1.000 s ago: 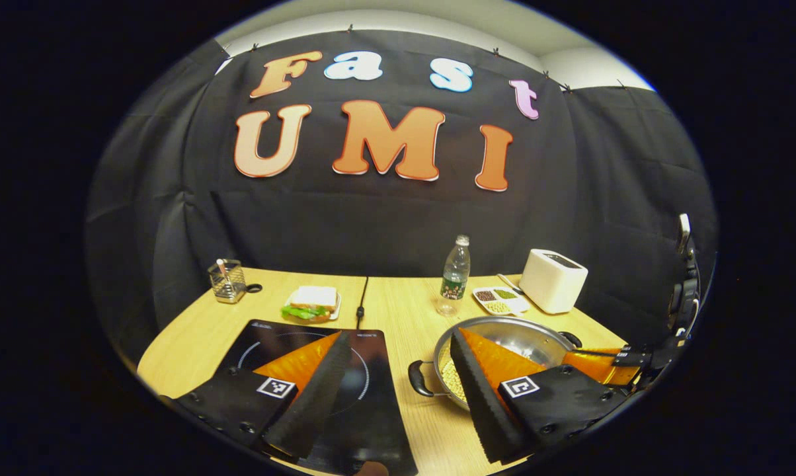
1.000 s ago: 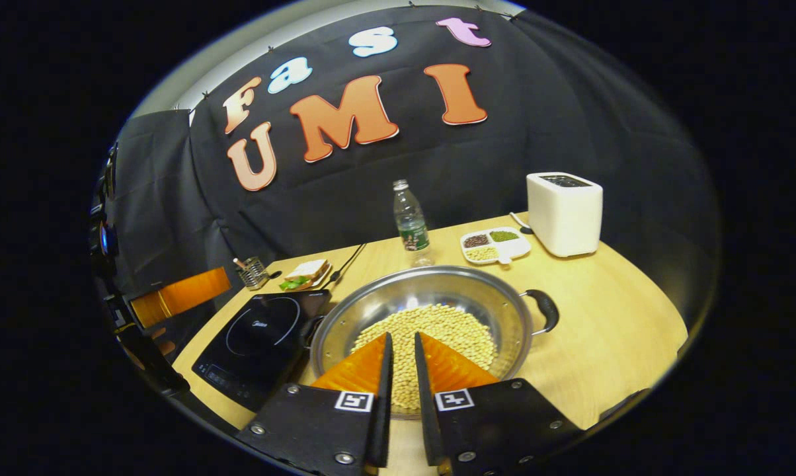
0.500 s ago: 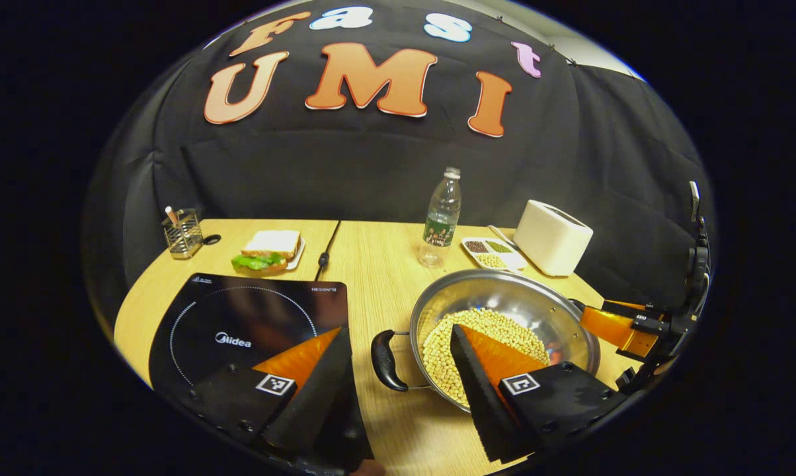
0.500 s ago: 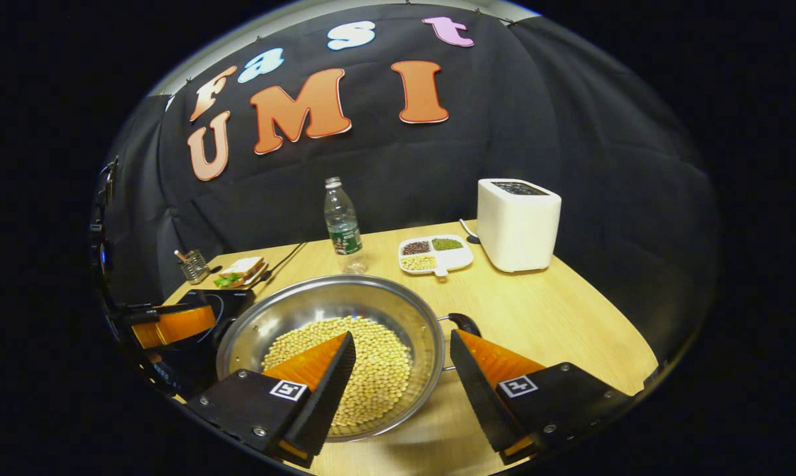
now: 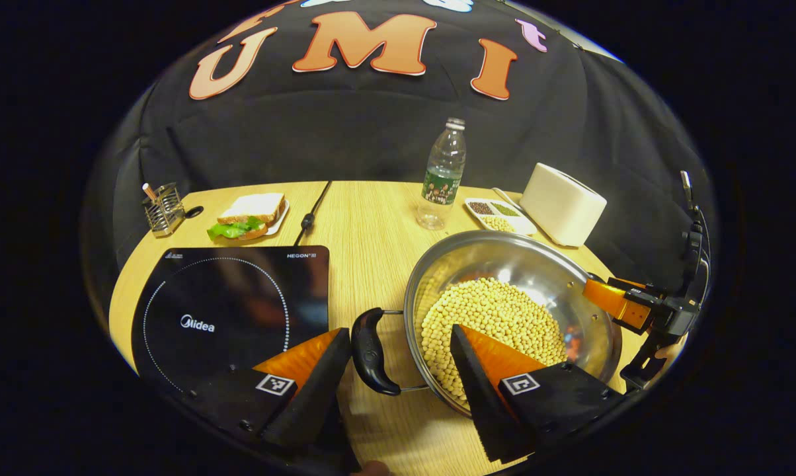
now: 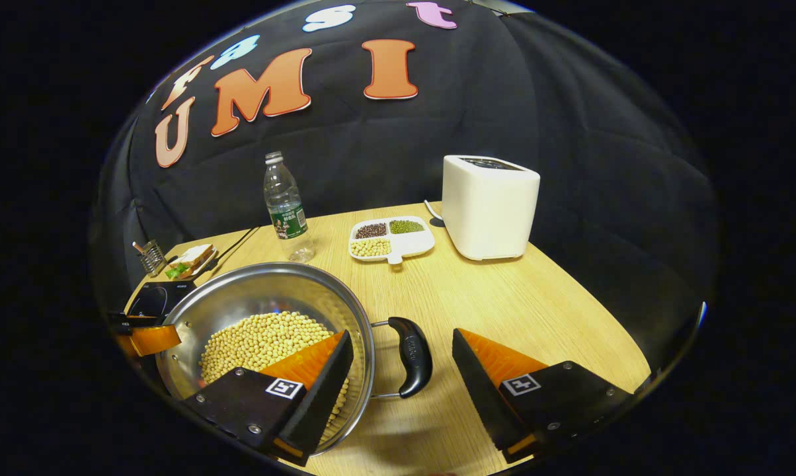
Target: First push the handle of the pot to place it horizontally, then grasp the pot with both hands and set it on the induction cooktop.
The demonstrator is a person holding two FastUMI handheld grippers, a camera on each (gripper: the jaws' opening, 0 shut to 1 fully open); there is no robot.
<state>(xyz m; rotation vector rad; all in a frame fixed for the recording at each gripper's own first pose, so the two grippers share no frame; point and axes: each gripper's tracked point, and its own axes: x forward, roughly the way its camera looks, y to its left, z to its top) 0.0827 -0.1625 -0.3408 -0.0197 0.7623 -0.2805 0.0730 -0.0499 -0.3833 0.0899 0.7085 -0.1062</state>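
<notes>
A steel pot (image 5: pixel 537 264) holding soybeans (image 5: pixel 497 317) sits on the wooden table, right of the black induction cooktop (image 5: pixel 226 311). My left gripper (image 5: pixel 401 360) is open, and the pot's black left handle (image 5: pixel 369 350) lies between its fingers without touching them. In the right gripper view the same pot (image 6: pixel 252 297) is at lower left. My right gripper (image 6: pixel 404 367) is open around the pot's black right handle (image 6: pixel 413 356). The right gripper (image 5: pixel 626 307) also appears at the pot's far side in the left gripper view.
A water bottle (image 5: pixel 443 173), a divided dish of beans (image 6: pixel 391 238) and a white toaster (image 6: pixel 490 205) stand behind the pot. A sandwich on a plate (image 5: pixel 247 215) and a wire holder (image 5: pixel 162 208) sit at the back left. The cooktop's cable (image 5: pixel 312 211) runs back.
Both grippers came down and forward to the pot's handles. The right gripper, nearly shut over the beans a second ago, opened wide and shifted right to straddle the right handle.
</notes>
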